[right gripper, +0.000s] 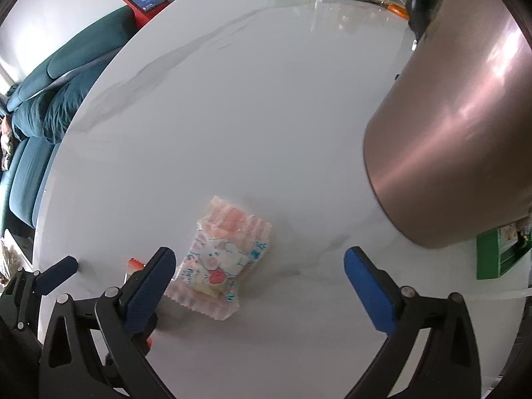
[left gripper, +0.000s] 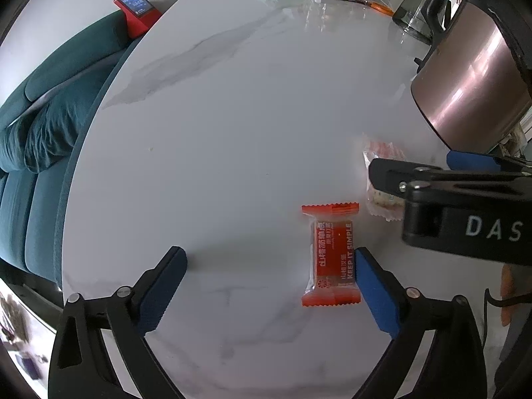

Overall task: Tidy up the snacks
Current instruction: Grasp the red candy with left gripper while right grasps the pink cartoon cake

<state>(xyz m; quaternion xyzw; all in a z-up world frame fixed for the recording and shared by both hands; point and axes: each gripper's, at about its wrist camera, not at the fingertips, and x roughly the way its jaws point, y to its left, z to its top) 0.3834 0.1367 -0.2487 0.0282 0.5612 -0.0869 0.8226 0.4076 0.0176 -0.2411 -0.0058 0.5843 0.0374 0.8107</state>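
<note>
Snack packets (left gripper: 332, 256) (right gripper: 217, 259) flat on table (left gripper: 232, 133), outside copper pot (right gripper: 449, 139).

White marble table (left gripper: 232, 99) with two snack packets (left gripper: 332, 256)

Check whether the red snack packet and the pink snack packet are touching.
Apart. The left wrist view shows bare table between the red snack packet and the pink snack packet, whose corner lies up and right of it.
</note>
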